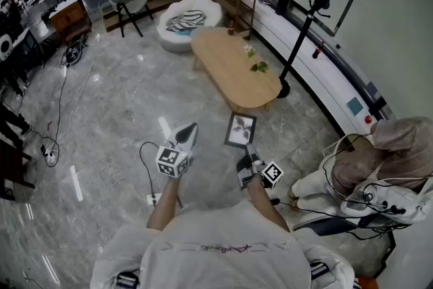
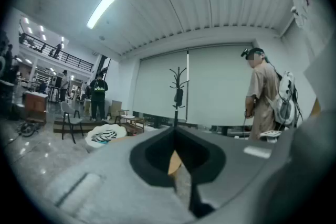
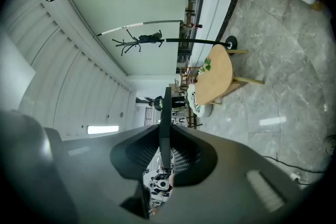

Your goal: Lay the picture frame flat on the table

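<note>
A dark-framed picture frame [image 1: 241, 130] hangs upright over the marble floor, short of the near end of the oval wooden table [image 1: 233, 68]. My right gripper [image 1: 250, 152] is shut on its lower edge. In the right gripper view the frame [image 3: 165, 113] shows edge-on as a thin dark strip pinched between the jaws of that gripper [image 3: 165, 136], with the table [image 3: 218, 78] beyond. My left gripper [image 1: 189, 132] is held to the left of the frame, apart from it. Its jaws meet with nothing between them in the left gripper view [image 2: 176, 136].
Small plants [image 1: 258, 66] lie on the table. A black coat stand [image 1: 298, 44] rises at its right end. A white round seat [image 1: 188, 20] with a striped cushion and a chair [image 1: 128, 5] stand beyond. Cables [image 1: 61, 88] run over the floor at left. A person [image 1: 379, 166] crouches at right.
</note>
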`<state>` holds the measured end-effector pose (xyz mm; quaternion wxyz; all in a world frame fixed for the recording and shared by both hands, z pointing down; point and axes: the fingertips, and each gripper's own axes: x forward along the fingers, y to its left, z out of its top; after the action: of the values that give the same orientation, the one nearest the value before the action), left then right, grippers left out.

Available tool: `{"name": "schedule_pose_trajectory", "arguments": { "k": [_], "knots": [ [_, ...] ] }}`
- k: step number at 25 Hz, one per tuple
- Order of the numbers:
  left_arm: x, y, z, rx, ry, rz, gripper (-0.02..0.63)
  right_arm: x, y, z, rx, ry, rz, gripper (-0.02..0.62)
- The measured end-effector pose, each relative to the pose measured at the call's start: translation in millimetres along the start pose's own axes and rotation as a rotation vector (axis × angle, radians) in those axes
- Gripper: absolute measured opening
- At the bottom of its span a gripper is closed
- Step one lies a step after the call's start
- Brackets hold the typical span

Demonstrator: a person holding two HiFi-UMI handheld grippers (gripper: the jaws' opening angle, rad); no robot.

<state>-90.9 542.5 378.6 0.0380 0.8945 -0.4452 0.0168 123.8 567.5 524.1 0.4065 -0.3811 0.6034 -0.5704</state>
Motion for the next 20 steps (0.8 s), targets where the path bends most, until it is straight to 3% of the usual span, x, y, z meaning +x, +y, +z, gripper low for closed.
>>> {"name": "schedule_pose_trajectory", "arguments": {
  "k": [20],
  "knots": [
    [6.3,-39.1,-2.9,0.005,0.013,0.003,-0.002,-18.6,10.3,17.8,0.003,0.033,0.038,0.075]
  ]
}}
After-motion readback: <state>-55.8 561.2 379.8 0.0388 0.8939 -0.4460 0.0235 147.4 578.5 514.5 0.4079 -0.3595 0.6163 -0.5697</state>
